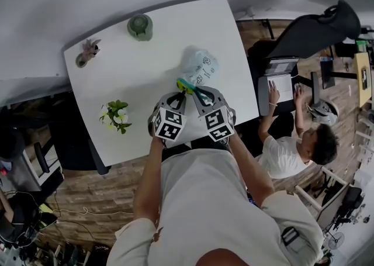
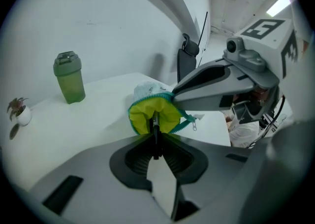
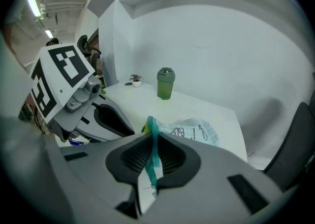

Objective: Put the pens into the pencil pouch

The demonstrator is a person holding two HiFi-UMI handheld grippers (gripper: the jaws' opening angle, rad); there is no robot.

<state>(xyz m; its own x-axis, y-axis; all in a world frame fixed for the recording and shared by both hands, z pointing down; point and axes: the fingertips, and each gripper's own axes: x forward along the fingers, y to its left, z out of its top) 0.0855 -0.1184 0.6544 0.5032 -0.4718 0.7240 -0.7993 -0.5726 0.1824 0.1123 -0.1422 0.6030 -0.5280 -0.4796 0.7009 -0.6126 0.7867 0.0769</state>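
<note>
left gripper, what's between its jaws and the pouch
A black pen. The left gripper is shut on it, and its tip points at the pencil pouch's open yellow mouth. The left gripper view shows this.

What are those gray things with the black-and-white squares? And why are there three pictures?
Those are two hand-held grabbers, and a person holds one in each hand. The head view comes from a camera on the person's head, looking down at the white table. The other two pictures come from little cameras riding on each grabber.

On the table are a pencil pouch, a green bottle, a tiny potted plant and some flowers.

The left gripper is shut on a black pen, aimed at the pouch's open yellow mouth. The right gripper pinches the pouch's teal zipper edge.
</note>
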